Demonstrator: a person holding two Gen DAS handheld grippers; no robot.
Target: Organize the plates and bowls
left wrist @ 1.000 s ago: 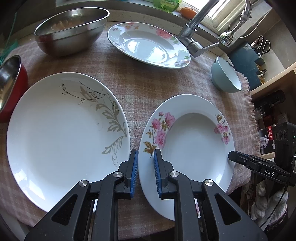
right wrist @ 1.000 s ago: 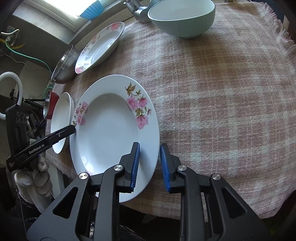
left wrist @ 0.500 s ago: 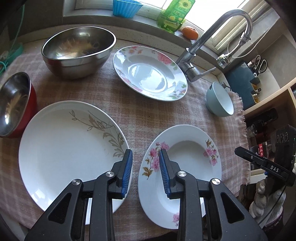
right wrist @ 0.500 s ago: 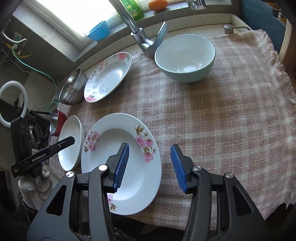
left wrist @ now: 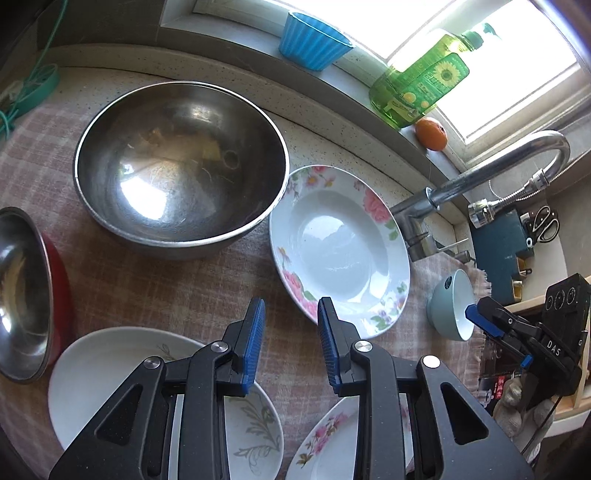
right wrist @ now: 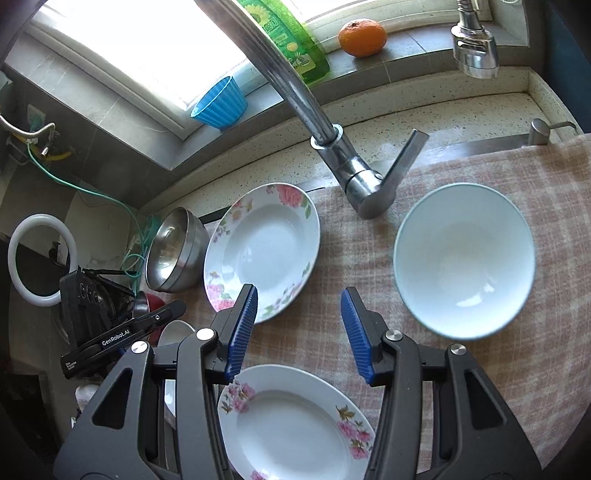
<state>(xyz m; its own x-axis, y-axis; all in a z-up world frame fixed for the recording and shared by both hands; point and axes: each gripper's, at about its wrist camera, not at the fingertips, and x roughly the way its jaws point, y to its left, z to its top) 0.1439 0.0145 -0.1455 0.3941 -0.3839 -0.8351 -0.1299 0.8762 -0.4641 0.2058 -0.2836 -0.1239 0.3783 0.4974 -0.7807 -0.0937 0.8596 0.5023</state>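
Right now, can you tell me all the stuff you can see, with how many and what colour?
Flowered plates: two, white with pink flowers, on the cloth.
Leaf plate: one, white, near left.
Steel bowl: one, silver, far left.
Red bowl: one, steel inside, left edge.
Ceramic bowl: one, pale blue, right.
Cloth: one, pink checked.
Faucet: one, silver.
Orange, blue cup, green bottle: one each, windowsill.
Left gripper, right gripper: black, blue pads, open, empty.

Floral plates (right wrist: pixel 262 247) (right wrist: pixel 291 421), steel bowls (left wrist: pixel 181 166) and pale bowl (right wrist: pixel 463 258) lie apart, upright.
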